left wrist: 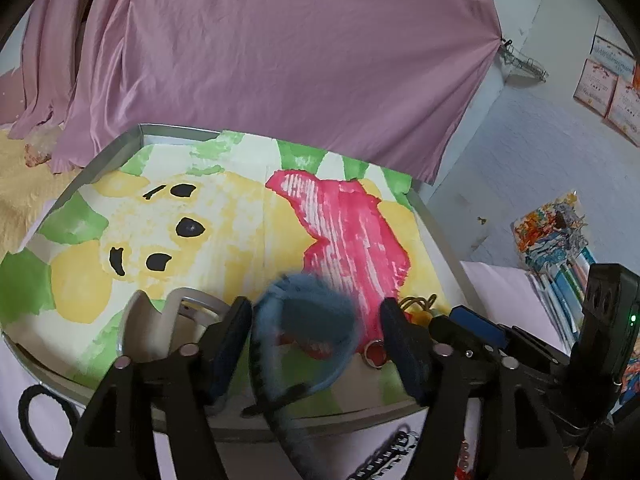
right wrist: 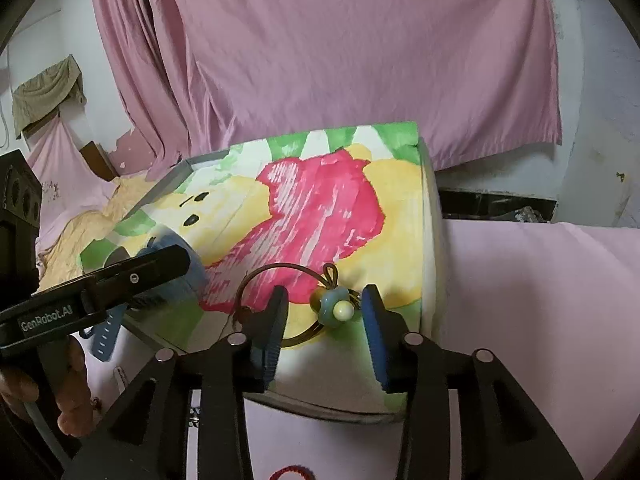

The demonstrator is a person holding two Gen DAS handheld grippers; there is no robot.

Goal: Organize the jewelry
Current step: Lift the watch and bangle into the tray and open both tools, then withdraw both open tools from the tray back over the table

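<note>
Pink cloth (left wrist: pixel 280 52) hangs behind everything I see, and a paler pink sheet (right wrist: pixel 540 300) covers the surface under the tray (left wrist: pixel 132 142). Its metal rim frames a painted liner: yellow bear face, red patch, green edges.

My left gripper (left wrist: pixel 316 340) has its jaws wide apart, holding nothing. Between them sits a fuzzy blue headband (left wrist: pixel 308 312), blurred, its band curving down past the tray's near edge; it hides much of what lies under it. I cannot tell whether the fingers touch it. Just beside it on the liner lie a red ring (left wrist: pixel 375 354) and something yellow with a cord (left wrist: pixel 420 308). A white hoop (left wrist: pixel 176 308) stands left of the left finger. Off the tray, a black hair tie (left wrist: pixel 40 420) lies at the lower left and a dark beaded strand (left wrist: pixel 388 452) at the bottom.

My right gripper (right wrist: pixel 324 332) is also open and empty. Between its fingers, on the tray's near right corner, lies a brown hair tie (right wrist: pixel 276 272) with a blue-green flower charm (right wrist: pixel 332 306) and pale bead. A red loop (right wrist: pixel 292 472) shows at the bottom edge.

In the right view the left tool crosses the frame, with a hand (right wrist: pixel 68 392) gripping it; its side reads "GenRobot.AI". Books (left wrist: pixel 560 248) lean against the far right wall.
</note>
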